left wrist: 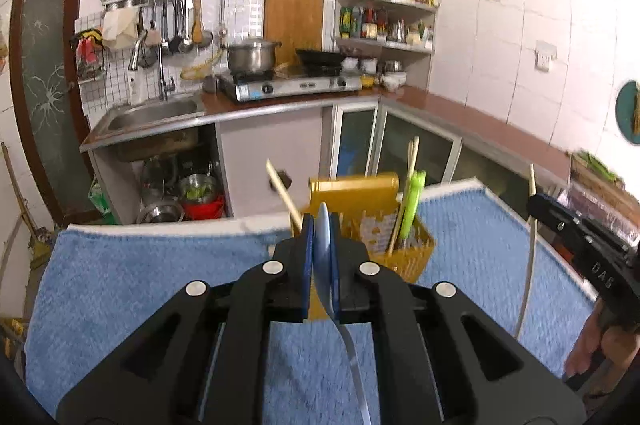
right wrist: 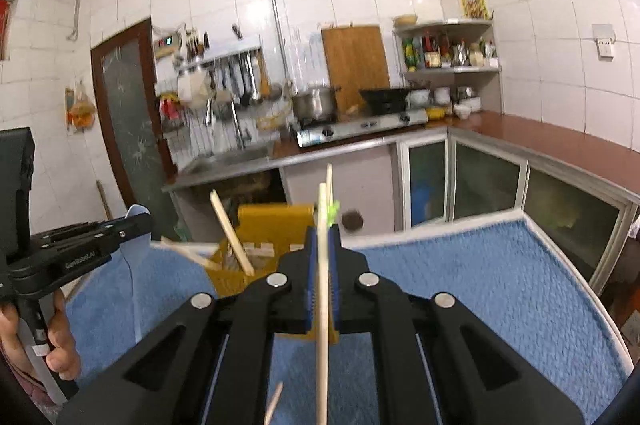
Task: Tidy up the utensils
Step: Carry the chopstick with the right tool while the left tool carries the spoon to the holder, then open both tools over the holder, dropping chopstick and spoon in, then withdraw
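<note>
My left gripper (left wrist: 322,245) is shut on a metal spoon (left wrist: 325,257), bowl up between the blue pads and handle hanging down. It is raised just in front of the yellow utensil holder (left wrist: 404,245), which stands on the blue towel (left wrist: 160,277) and holds chopsticks (left wrist: 410,185) and a green utensil (left wrist: 412,201). My right gripper (right wrist: 323,249) is shut on a wooden chopstick (right wrist: 322,305), held upright before the same holder (right wrist: 276,221). The left gripper (right wrist: 100,237) shows at the left of the right wrist view; the right gripper (left wrist: 580,237) shows at the right of the left wrist view.
Behind the towel-covered table (right wrist: 480,285) stands a kitchen counter (left wrist: 480,121) with a sink (left wrist: 156,113), a gas stove (left wrist: 292,85) with a pot and a pan, and a corner shelf (left wrist: 384,25). A loose chopstick tip (right wrist: 274,401) shows at the bottom.
</note>
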